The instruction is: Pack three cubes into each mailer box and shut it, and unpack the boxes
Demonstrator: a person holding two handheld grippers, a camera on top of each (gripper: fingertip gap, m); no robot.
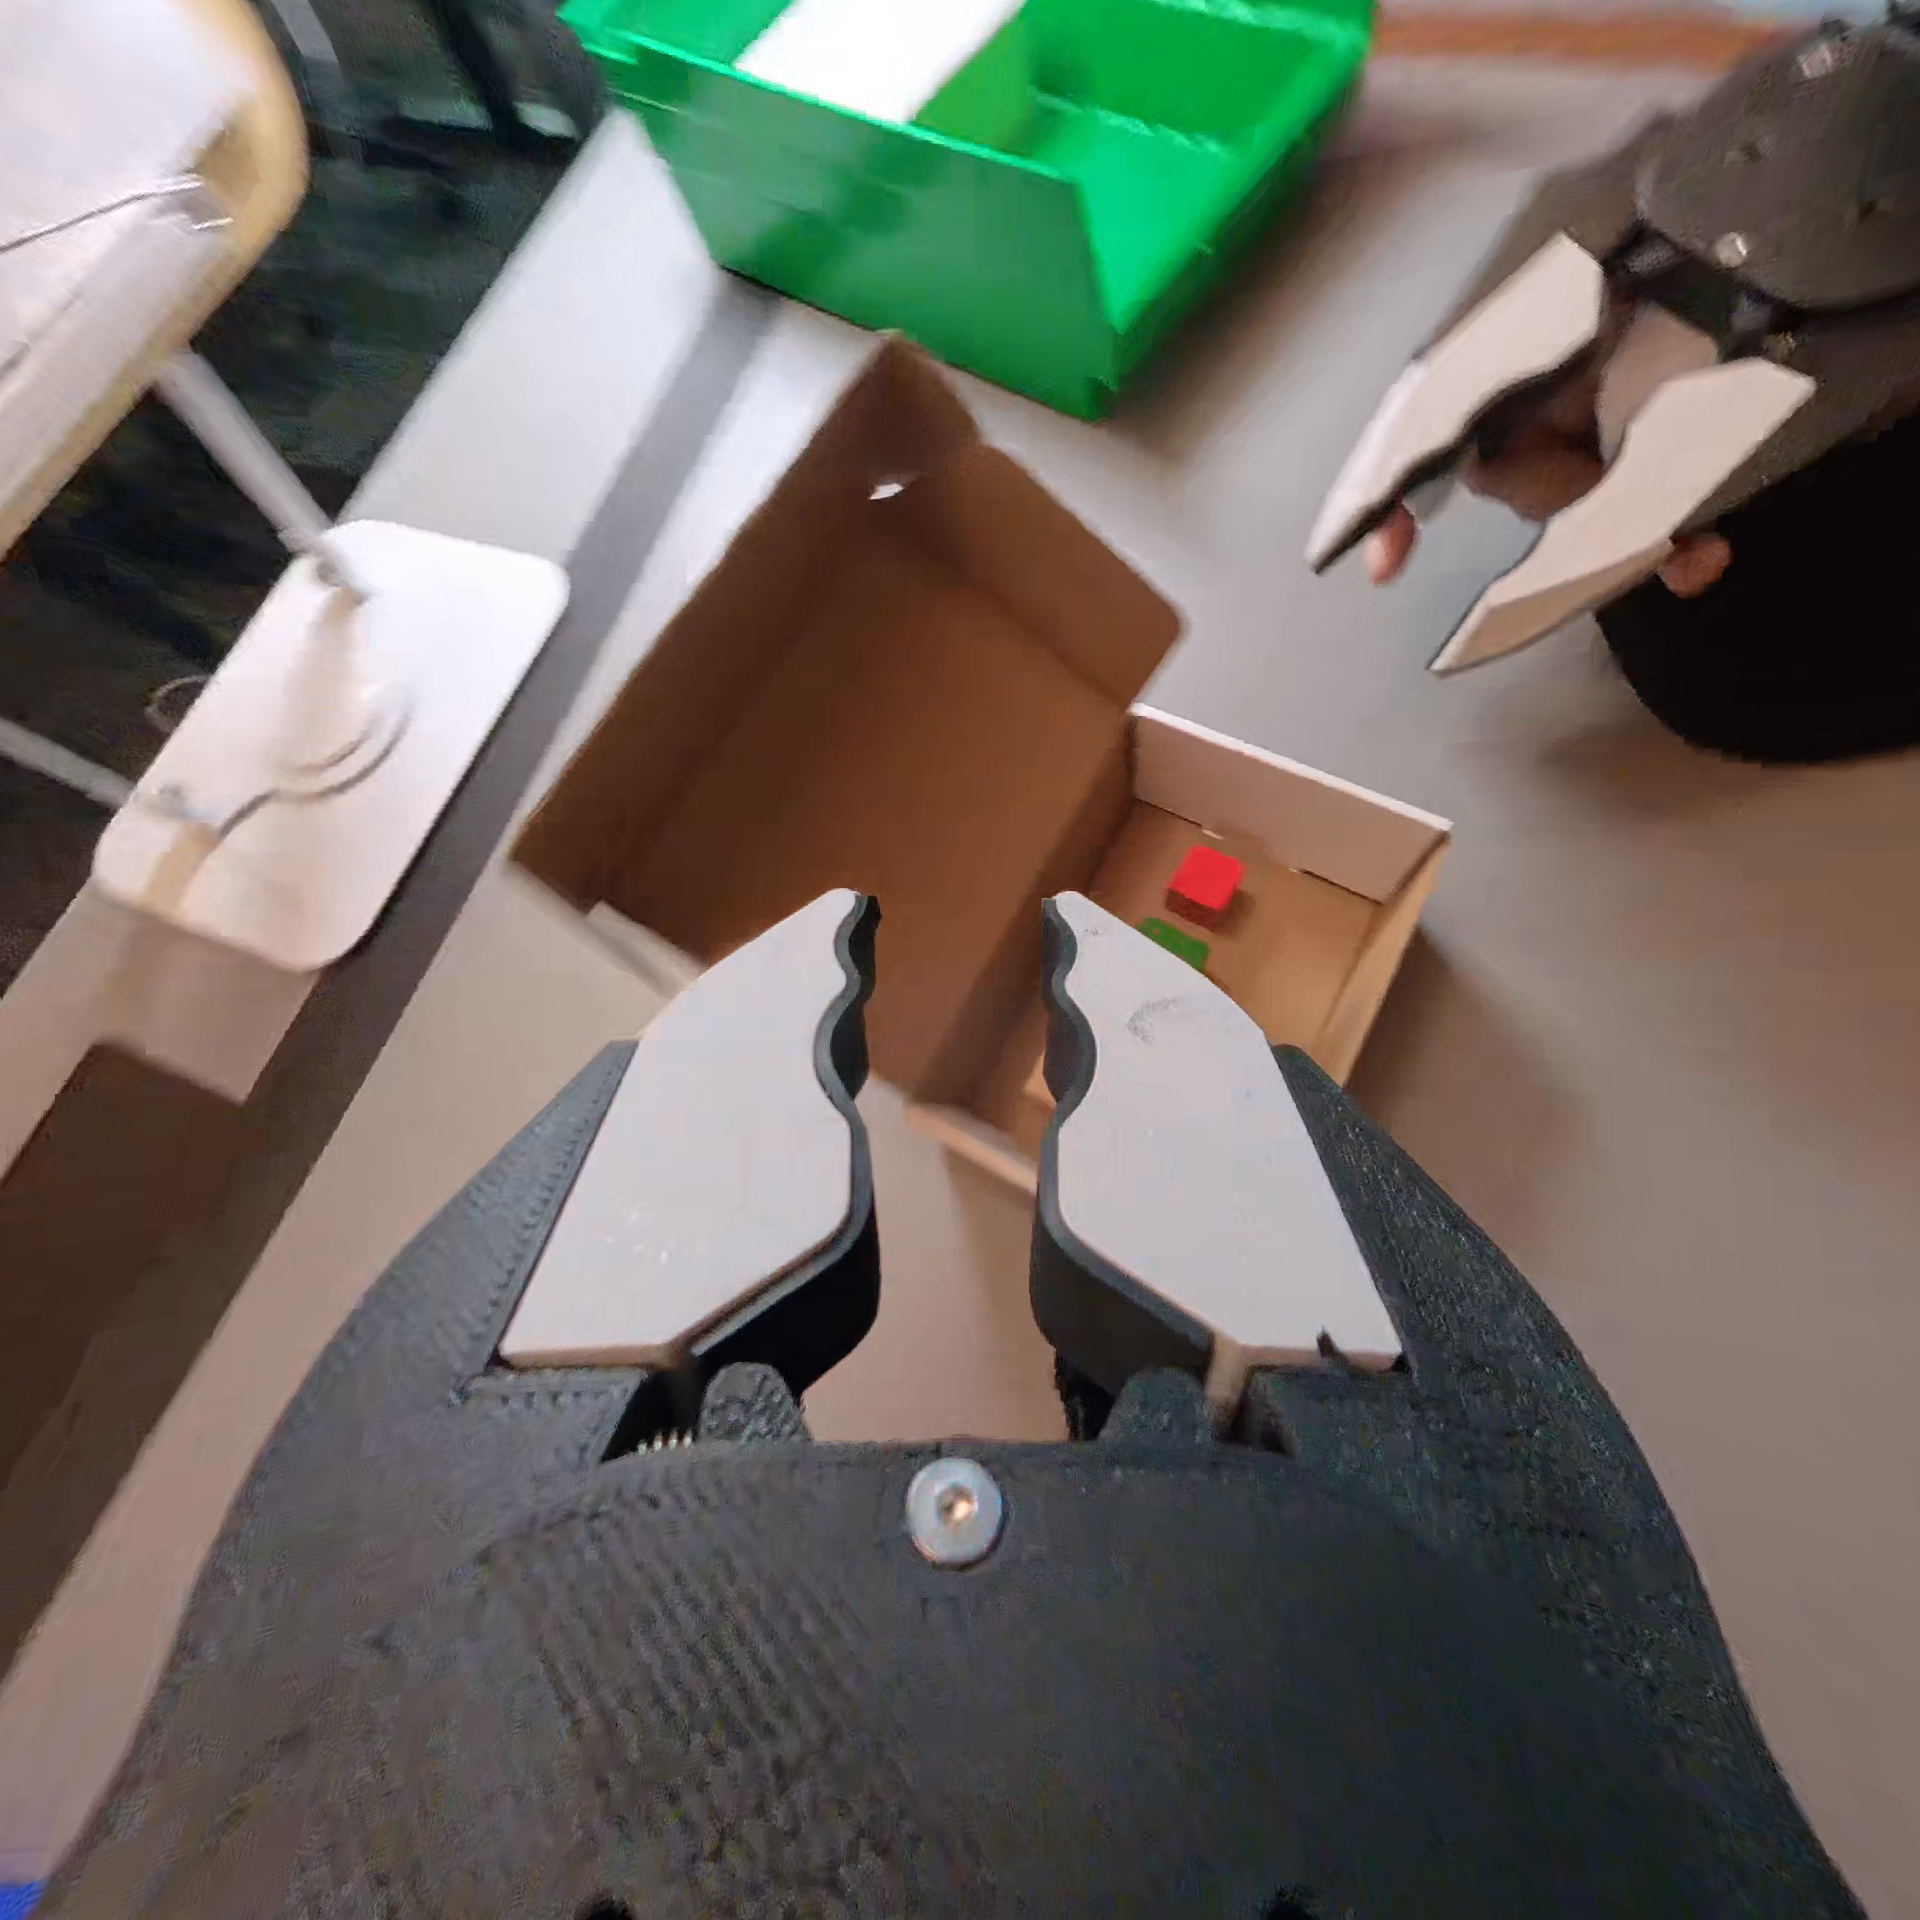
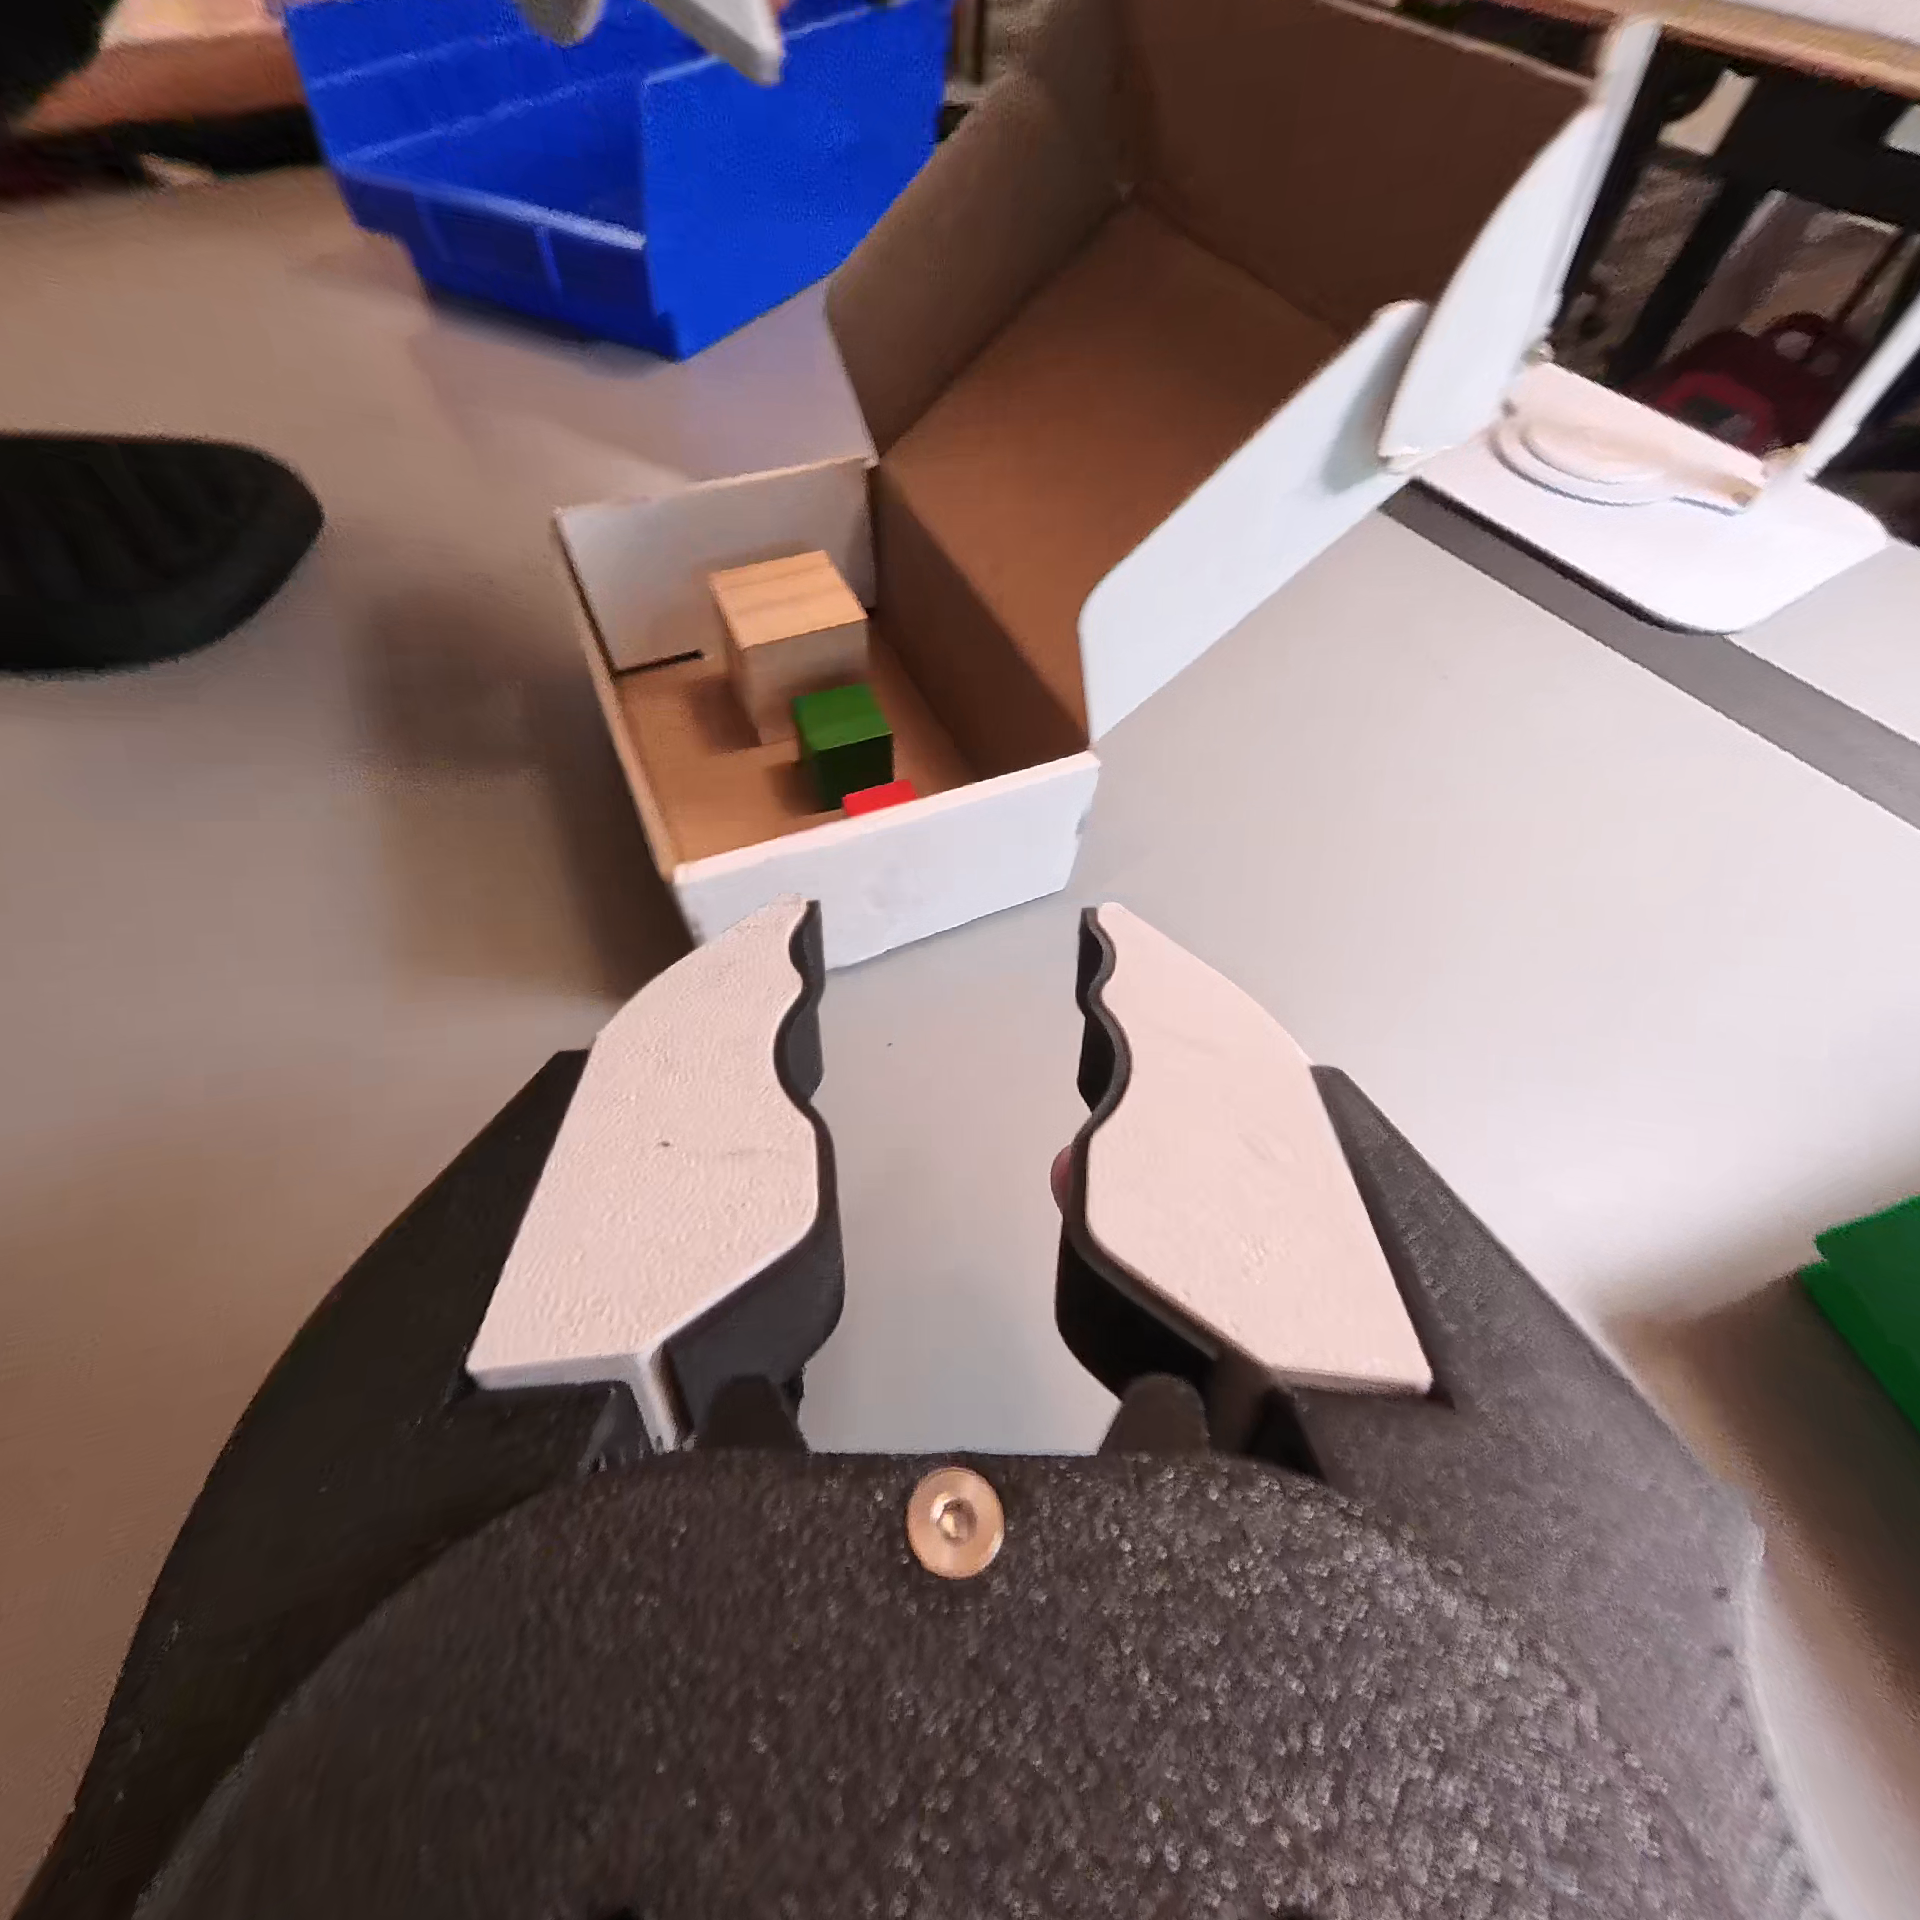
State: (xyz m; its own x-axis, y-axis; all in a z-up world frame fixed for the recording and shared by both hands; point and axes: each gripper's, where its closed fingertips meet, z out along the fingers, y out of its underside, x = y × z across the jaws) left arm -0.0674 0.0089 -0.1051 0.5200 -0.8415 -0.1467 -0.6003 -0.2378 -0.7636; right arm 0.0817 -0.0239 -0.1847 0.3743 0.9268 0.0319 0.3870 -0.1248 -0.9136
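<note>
A: Wide pale grey counter (image 2: 1455, 935) under everything, and on it the big green plastic bin (image 1: 935, 239) at the far side in the left wrist view, with a blue plastic bin (image 2: 582, 177) at the back in the right one.

B: Between them, the white cardboard mailer box (image 2: 883, 883), lid (image 1: 862, 665) thrown back and standing up, brown inside. Fully open!

A: And loaded: three cubes in the tray. The pale wooden cube (image 2: 795, 634) is the biggest, against the far wall in the right wrist view.

B: The green cube (image 2: 844, 740) sits just in front of it, touching or nearly so. Then the small red cube (image 2: 878, 798) by the near wall, mostly hidden there.

A: Grippers? Left gripper (image 1: 958, 925) hangs above the box's near corner, fingers (image 1: 727, 1143) parted, nothing between them.

B: Right gripper (image 2: 948, 935) just short of the box's white front wall, fingers (image 2: 665, 1164) also spread, holding nothing.
</note>
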